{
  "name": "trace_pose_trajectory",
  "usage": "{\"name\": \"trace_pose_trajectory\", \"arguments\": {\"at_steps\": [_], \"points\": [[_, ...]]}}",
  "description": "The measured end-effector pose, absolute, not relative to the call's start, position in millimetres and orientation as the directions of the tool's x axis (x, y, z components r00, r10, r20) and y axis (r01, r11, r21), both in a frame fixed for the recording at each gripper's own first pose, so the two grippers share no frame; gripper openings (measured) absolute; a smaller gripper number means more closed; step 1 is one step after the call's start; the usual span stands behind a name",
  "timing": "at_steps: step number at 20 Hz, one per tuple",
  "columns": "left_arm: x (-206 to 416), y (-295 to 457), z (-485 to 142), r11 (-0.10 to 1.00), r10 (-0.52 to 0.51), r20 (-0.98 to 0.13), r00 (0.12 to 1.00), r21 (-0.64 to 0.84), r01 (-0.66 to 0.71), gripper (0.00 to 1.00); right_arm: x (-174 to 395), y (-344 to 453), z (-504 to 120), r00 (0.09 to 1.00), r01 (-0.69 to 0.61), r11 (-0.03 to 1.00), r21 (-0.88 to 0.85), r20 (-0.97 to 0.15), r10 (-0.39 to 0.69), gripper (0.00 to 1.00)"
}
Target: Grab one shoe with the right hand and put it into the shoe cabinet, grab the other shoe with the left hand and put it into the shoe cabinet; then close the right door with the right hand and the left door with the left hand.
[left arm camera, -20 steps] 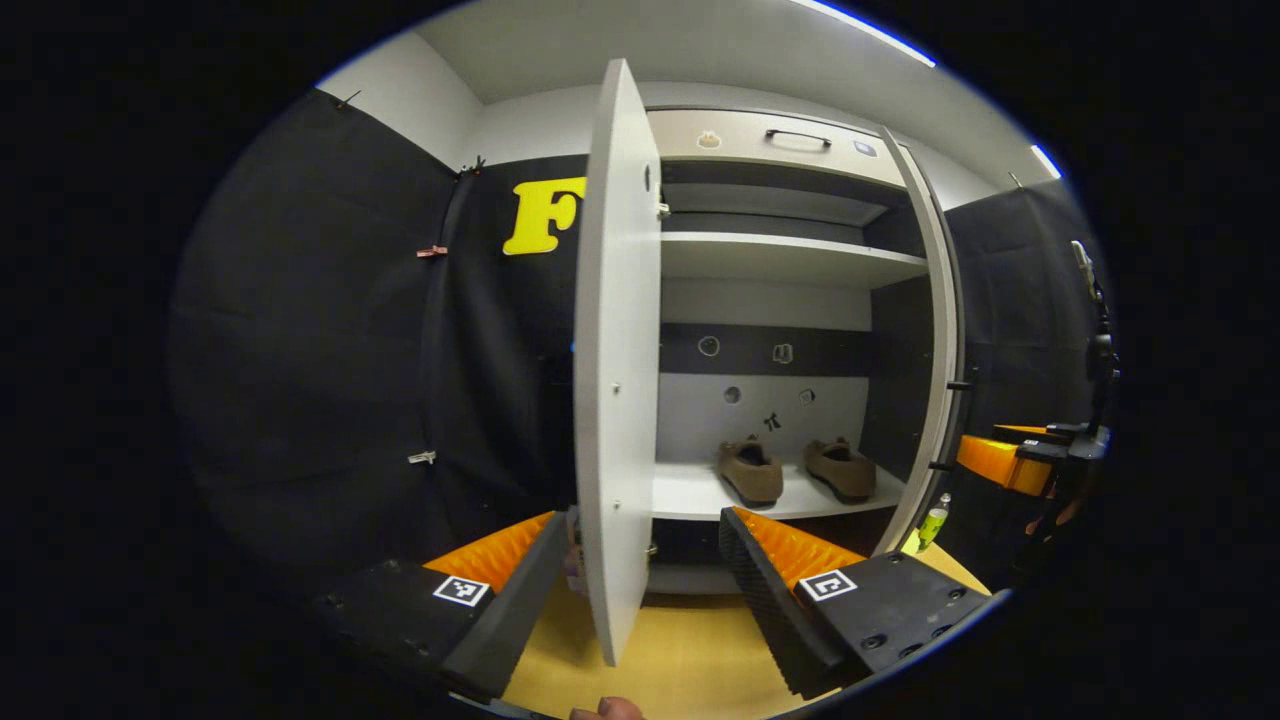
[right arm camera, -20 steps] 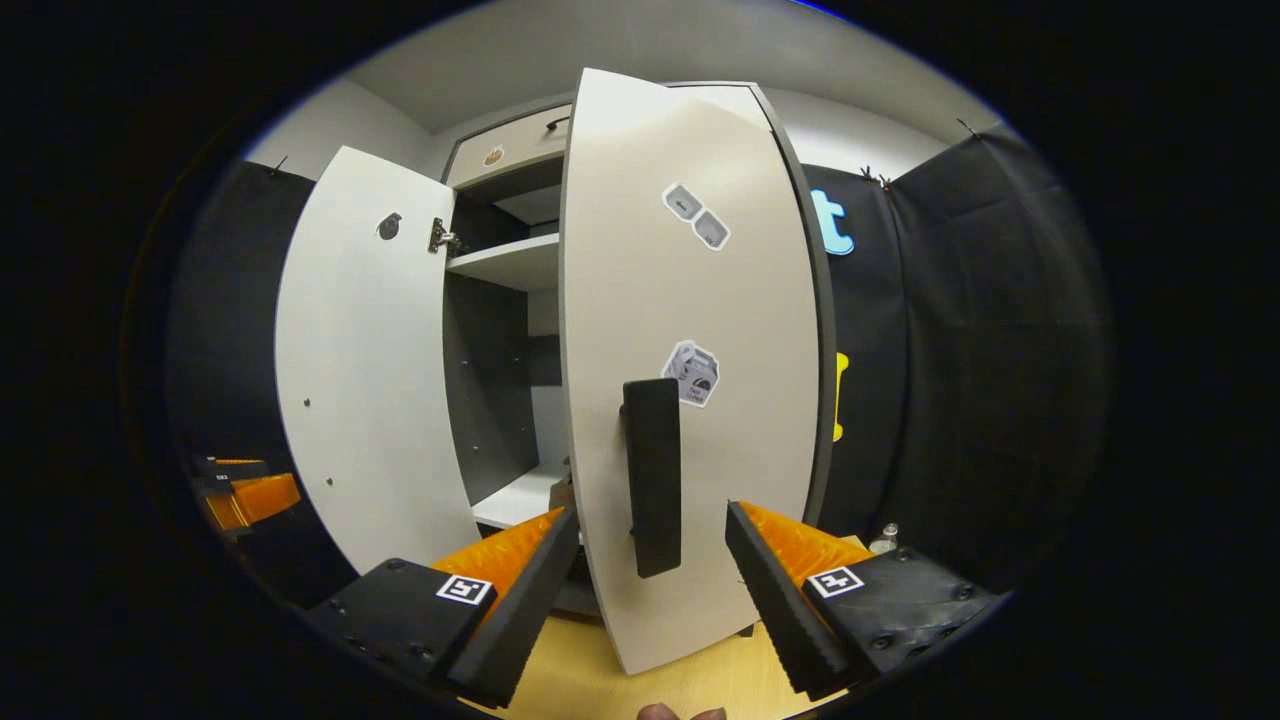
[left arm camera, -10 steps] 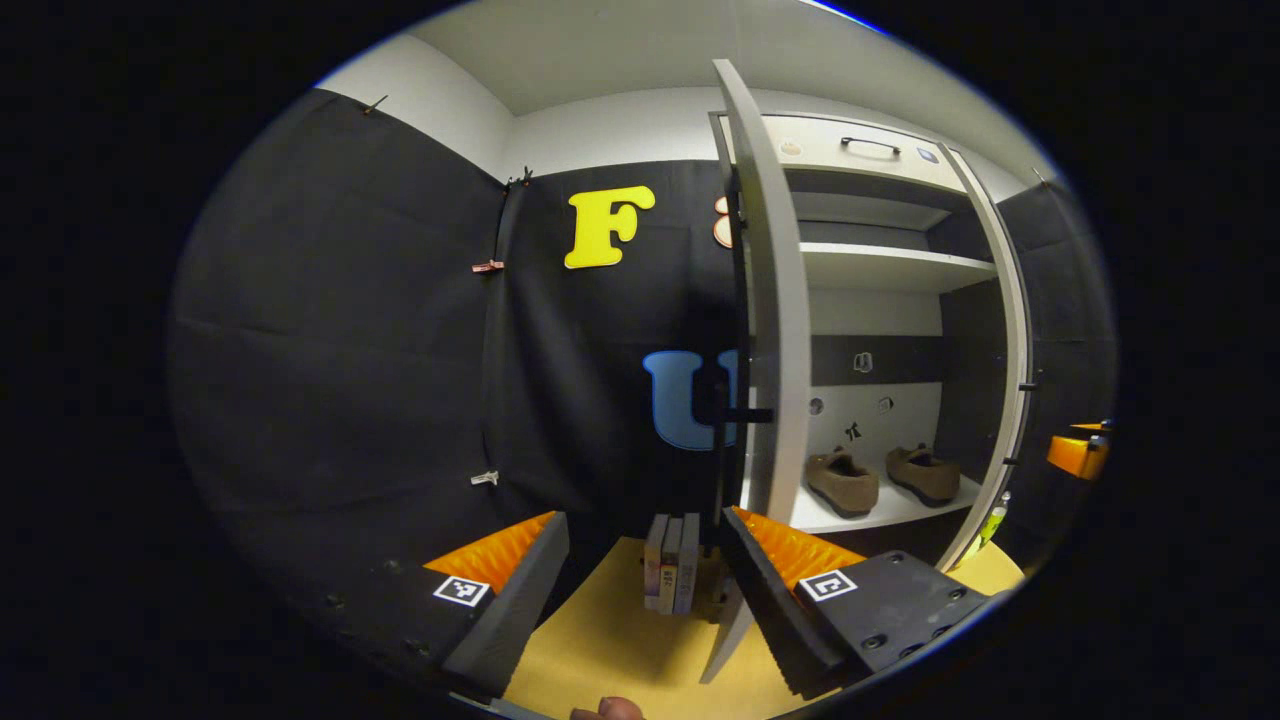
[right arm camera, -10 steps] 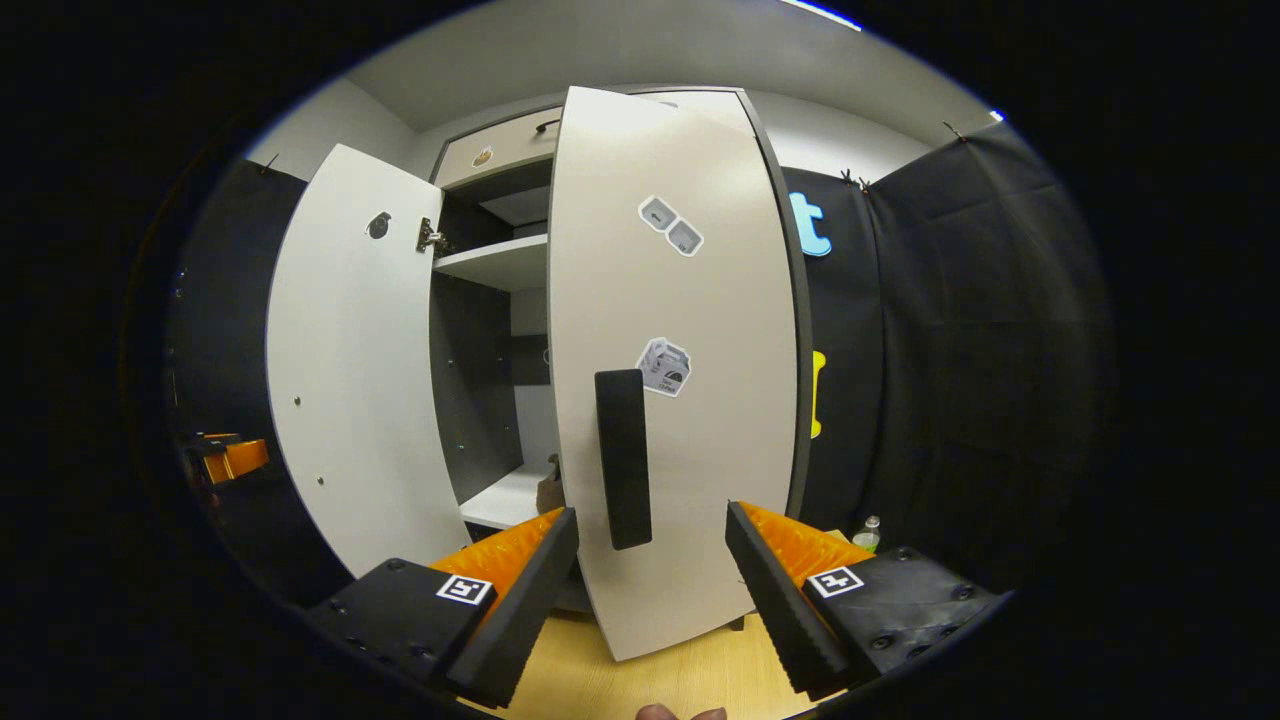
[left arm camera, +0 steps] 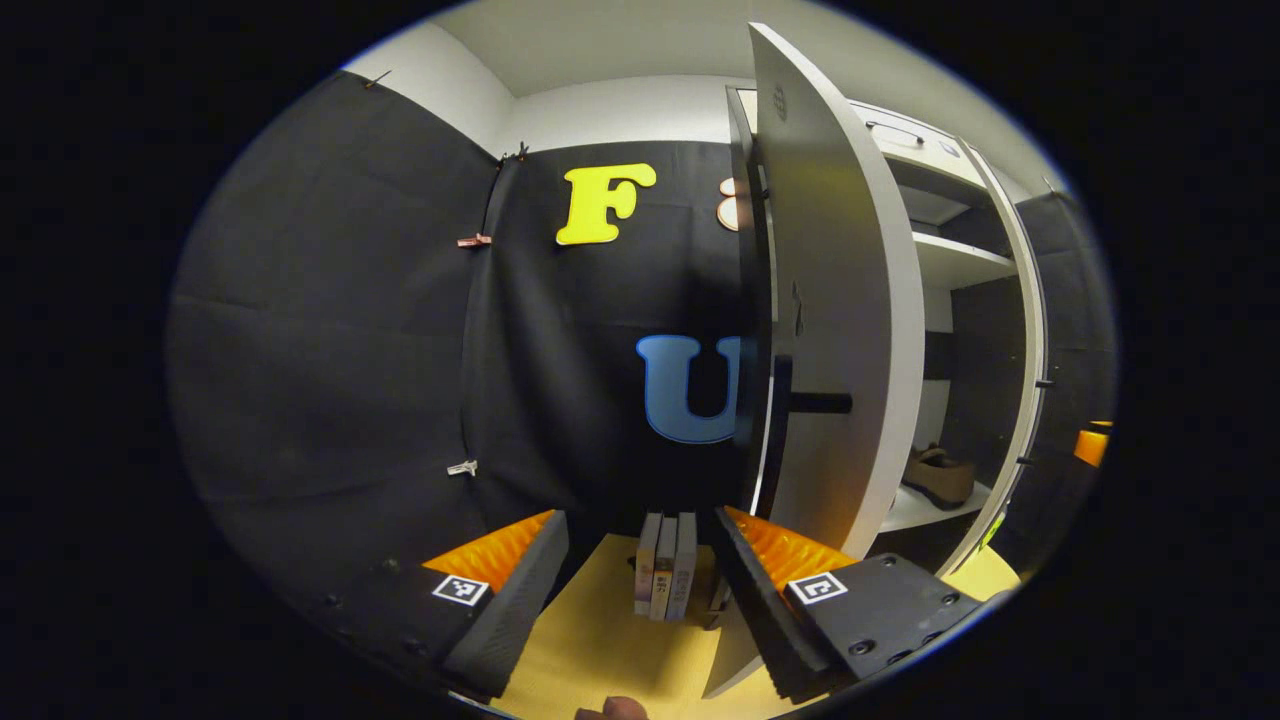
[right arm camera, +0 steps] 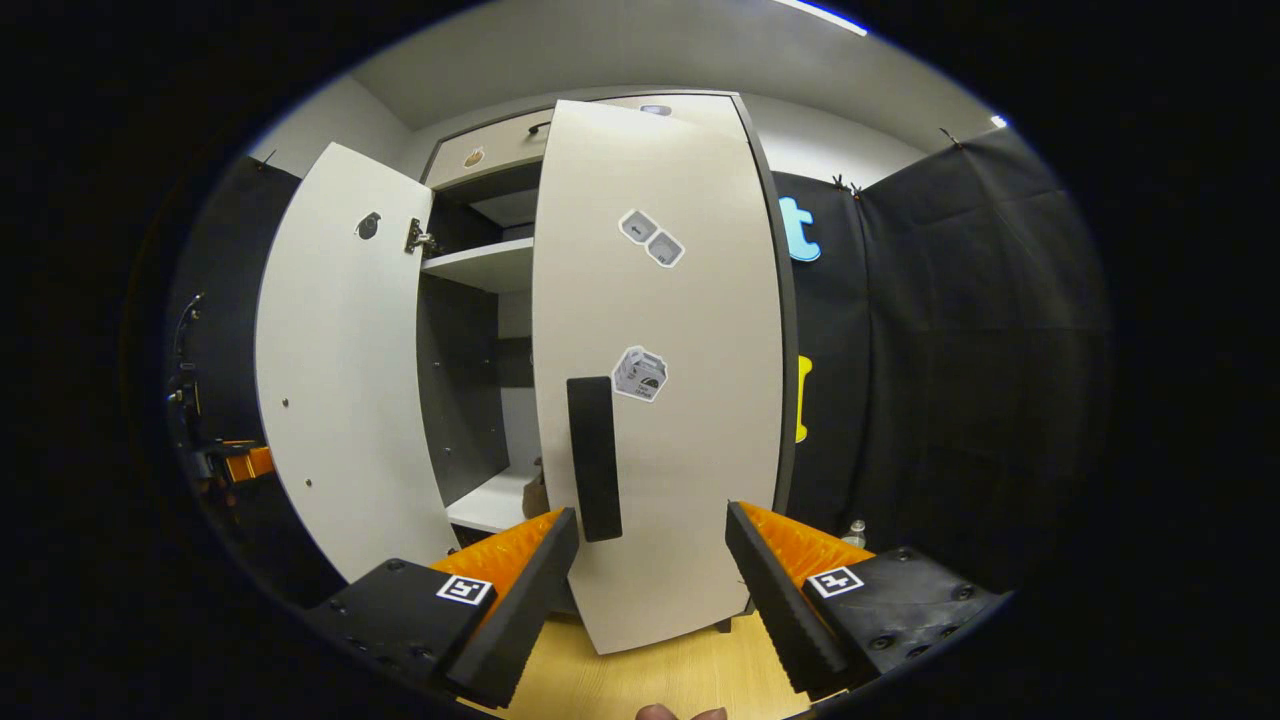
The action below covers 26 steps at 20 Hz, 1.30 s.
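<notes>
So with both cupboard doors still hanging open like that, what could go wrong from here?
1. The right door is only partly closed; the open right claw sits off beside its black handle, so a push might slip.
2. The left claw is behind the left door, by its outer face; swinging it shut could bump the books standing on the floor.
3. One shoe lies near the shelf's front; a door could catch it.

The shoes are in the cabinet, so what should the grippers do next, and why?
Probably push the right door the rest of the way shut with the right gripper. That door hangs partly closed right in front of the open gripper, near its handle, with a gap left. A shoe already sits on the shelf, and the left door stands wide open.
</notes>
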State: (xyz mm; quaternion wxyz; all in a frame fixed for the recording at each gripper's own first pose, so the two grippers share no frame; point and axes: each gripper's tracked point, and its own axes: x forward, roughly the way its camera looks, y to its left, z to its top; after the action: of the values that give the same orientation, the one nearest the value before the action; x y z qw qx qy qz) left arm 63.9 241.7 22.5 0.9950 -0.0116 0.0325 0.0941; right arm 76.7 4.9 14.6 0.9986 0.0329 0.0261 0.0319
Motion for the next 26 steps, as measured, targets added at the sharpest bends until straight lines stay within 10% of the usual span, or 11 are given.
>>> {"name": "trace_pose_trajectory", "arguments": {"at_steps": [26], "points": [[98,37,16,0.994,-0.070,-0.082,0.994,-0.093,0.062,0.95,75,-42,18,0.997,-0.050,0.991,0.121,-0.054,0.056,0.98]]}}
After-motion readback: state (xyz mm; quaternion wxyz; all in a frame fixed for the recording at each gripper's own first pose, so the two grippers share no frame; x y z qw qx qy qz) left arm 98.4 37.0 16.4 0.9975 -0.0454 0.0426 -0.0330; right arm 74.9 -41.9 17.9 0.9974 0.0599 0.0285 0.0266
